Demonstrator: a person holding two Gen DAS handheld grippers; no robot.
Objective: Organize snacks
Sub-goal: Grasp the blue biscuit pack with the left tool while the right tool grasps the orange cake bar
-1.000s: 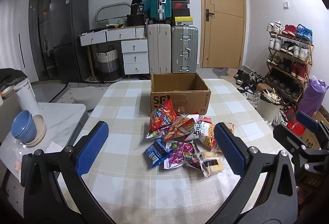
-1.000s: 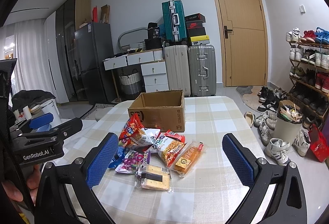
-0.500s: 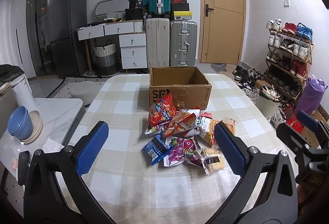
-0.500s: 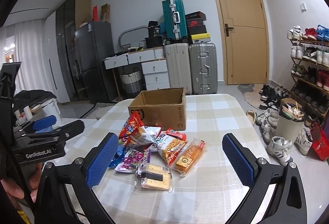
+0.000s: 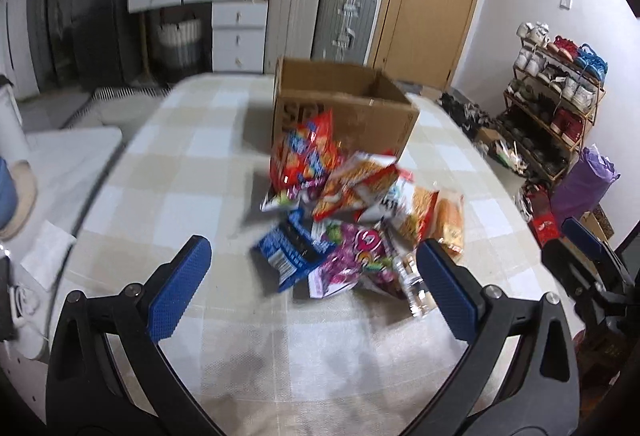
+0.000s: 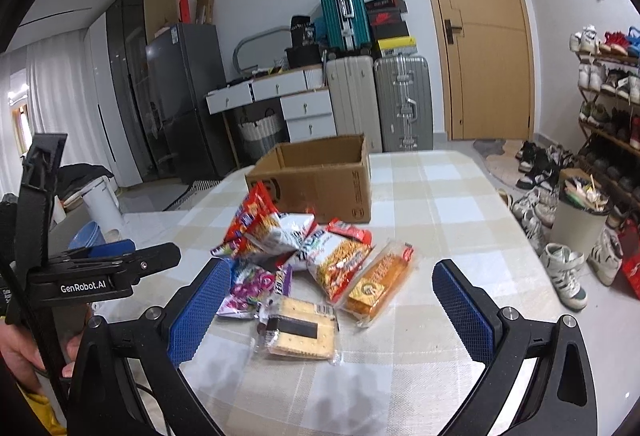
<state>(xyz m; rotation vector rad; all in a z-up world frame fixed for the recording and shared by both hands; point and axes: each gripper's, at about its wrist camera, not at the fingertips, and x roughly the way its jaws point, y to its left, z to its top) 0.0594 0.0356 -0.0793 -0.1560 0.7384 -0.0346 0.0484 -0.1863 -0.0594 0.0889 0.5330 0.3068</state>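
A pile of snack packets (image 5: 344, 212) lies mid-table in front of an open cardboard box (image 5: 344, 104), which looks empty. The pile holds a red chip bag (image 5: 300, 156), a blue packet (image 5: 288, 256), a purple candy bag (image 5: 352, 268), an orange packet (image 6: 376, 284) and a cracker pack (image 6: 300, 328). My left gripper (image 5: 312, 284) is open and empty, just short of the blue packet. My right gripper (image 6: 328, 308) is open and empty, above the cracker pack. The box also shows in the right wrist view (image 6: 320, 180).
The checked tablecloth (image 5: 180, 164) covers the table. A white side table (image 5: 60, 156) with blue bowls stands to the left. Suitcases (image 6: 380, 96), drawers and a fridge (image 6: 180, 96) stand at the back wall. A shoe rack (image 5: 560, 96) and bin (image 6: 580, 224) are at the right.
Both grippers have moved forward and down toward the snack pile; the left moved more and its view is blurred. Both stay open and empty.
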